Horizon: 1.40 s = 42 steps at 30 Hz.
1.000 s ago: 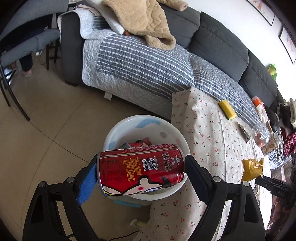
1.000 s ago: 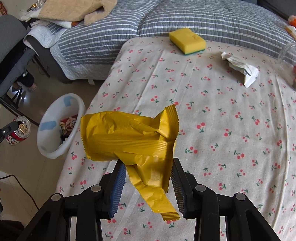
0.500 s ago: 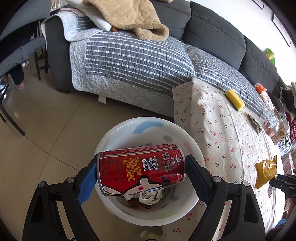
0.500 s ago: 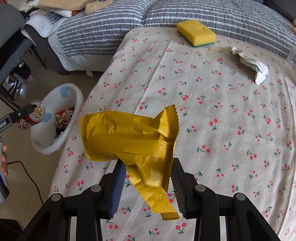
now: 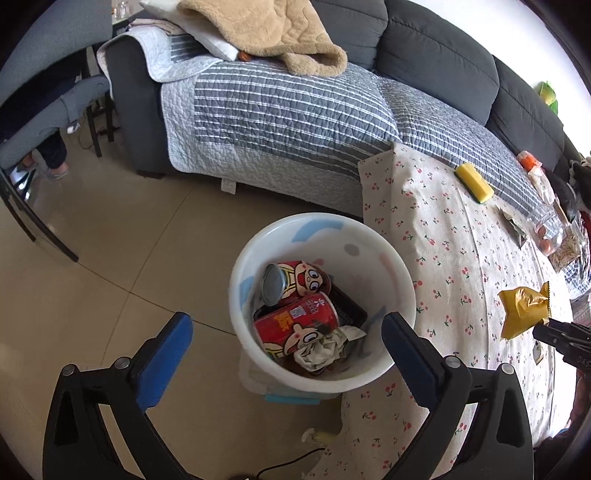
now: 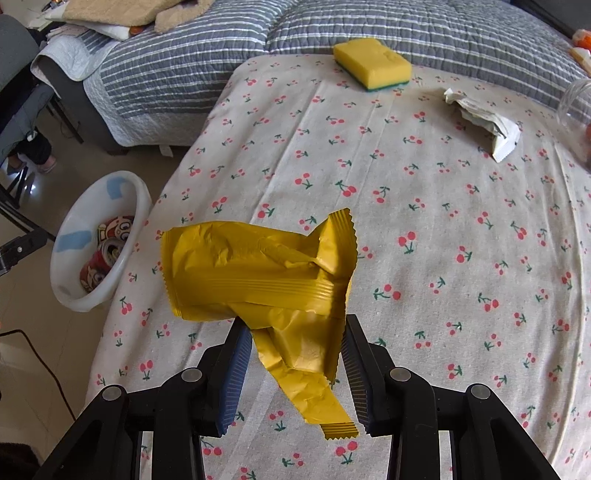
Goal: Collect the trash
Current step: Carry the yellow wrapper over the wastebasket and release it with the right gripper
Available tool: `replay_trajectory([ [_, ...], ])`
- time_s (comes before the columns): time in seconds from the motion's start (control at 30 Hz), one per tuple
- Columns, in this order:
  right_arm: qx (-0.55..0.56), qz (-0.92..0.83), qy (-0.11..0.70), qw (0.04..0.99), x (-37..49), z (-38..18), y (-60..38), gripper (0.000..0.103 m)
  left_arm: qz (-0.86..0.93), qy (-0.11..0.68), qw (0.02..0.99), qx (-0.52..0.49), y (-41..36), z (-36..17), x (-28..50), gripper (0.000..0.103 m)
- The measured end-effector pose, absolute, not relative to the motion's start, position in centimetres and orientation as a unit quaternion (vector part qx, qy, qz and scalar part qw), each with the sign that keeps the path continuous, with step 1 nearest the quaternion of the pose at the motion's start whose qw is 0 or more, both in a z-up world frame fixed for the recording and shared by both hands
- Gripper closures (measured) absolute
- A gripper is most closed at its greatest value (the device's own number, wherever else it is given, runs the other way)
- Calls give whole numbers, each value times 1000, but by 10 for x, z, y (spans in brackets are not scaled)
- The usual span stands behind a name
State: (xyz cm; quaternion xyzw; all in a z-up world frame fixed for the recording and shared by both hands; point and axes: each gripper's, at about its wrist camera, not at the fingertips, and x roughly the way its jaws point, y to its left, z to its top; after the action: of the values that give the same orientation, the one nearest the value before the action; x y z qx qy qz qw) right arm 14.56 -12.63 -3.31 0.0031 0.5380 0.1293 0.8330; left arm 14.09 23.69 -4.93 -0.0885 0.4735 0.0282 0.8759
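Observation:
My left gripper [image 5: 284, 339] is open and empty, hovering above the white trash bin [image 5: 399, 273]. Two red cans [image 5: 295, 325] and crumpled paper [image 5: 325, 347] lie inside the bin. My right gripper [image 6: 295, 354] is shut on a crumpled yellow snack wrapper [image 6: 258, 269] and holds it above the cherry-print tablecloth [image 6: 424, 221]. The wrapper also shows in the left wrist view [image 5: 522, 308]. The bin [image 6: 70, 291] stands on the floor at the table's left edge in the right wrist view. A crumpled white paper scrap [image 6: 484, 122] lies on the cloth at the far right.
A yellow sponge [image 6: 371, 62] lies at the table's far edge. A grey striped sofa [image 5: 288, 107] with a tan blanket [image 5: 266, 33] stands behind. A clear jar [image 6: 576, 107] is at the right edge. A chair and a person's legs [image 5: 51, 155] are at left.
My left gripper opened and the red can dropped into the bin. My right gripper has moved the yellow wrapper slightly further from the bin, still shut on it.

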Motion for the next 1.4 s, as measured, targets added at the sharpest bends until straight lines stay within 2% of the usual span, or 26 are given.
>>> replay_trajectory([
  [0.2, 2, 147, 536, 831, 150, -35, -97, 59, 38, 480, 868, -121, 258, -45, 118, 0],
  [0.7, -4, 205, 534, 820, 178, -62, 26, 59, 62, 498, 859, -96, 282, -59, 103, 0],
  [0.97, -4, 214, 533, 818, 196, -71, 60, 54, 55, 501, 858, -98, 285, -60, 108, 0],
  [1.1, 10, 220, 534, 816, 199, -69, 65, 29, 57, 502, 858, -96, 285, -60, 110, 0],
  [1.13, 16, 219, 533, 817, 200, -67, 64, 26, 57, 502, 857, -96, 285, -61, 110, 0],
  [1.4, 23, 207, 523, 826, 199, -53, 41, 26, 54, 506, 856, -89, 276, -61, 112, 0],
])
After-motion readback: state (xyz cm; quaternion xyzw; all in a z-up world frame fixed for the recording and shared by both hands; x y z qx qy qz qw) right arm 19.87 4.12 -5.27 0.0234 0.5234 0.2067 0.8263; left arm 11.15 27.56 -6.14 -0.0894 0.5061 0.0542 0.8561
